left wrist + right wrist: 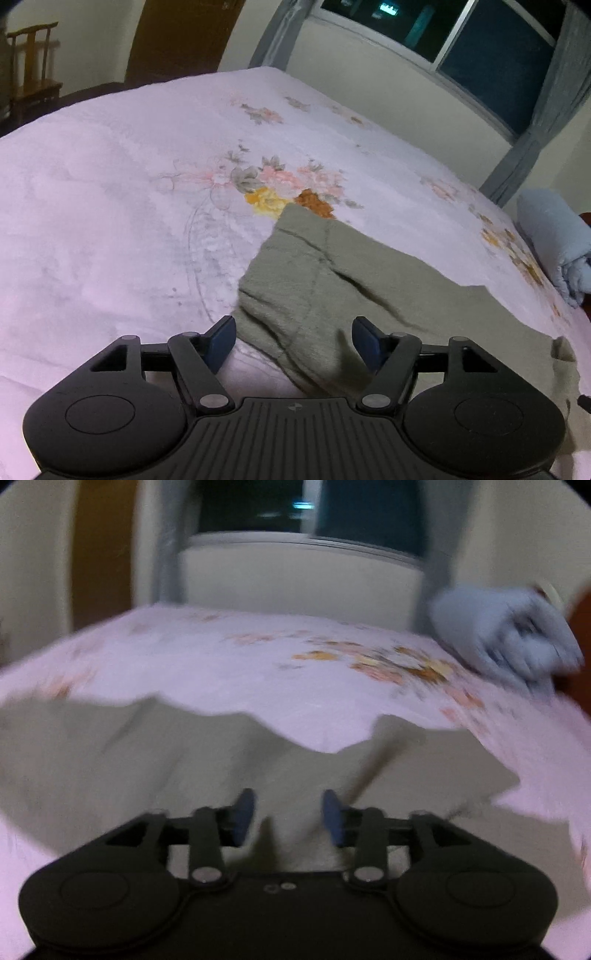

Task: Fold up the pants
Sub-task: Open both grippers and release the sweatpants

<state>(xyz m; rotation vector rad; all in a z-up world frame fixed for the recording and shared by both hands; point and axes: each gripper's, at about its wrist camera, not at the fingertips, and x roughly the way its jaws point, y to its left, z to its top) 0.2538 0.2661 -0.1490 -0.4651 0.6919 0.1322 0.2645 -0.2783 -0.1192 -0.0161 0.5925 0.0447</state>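
Olive-green pants (pixel 332 280) lie flat on a bed with a pale floral sheet (pixel 129 192). In the left wrist view my left gripper (pixel 293 341) hovers low over the pants' near left edge, its blue pads wide apart and pressing on nothing. The right wrist view is blurred; there the pants (pixel 155 753) spread across the foreground. My right gripper (pixel 290 818) sits just above the cloth with a clear gap between its blue pads, and no fabric is pinched.
A rolled pale-blue cloth (pixel 554 240) lies at the bed's right edge, also the pale-blue cloth (pixel 506 638) in the right view. A window with grey curtains (pixel 443 40) stands behind the bed. A wooden chair (pixel 33 62) and a brown door (pixel 181 37) are at far left.
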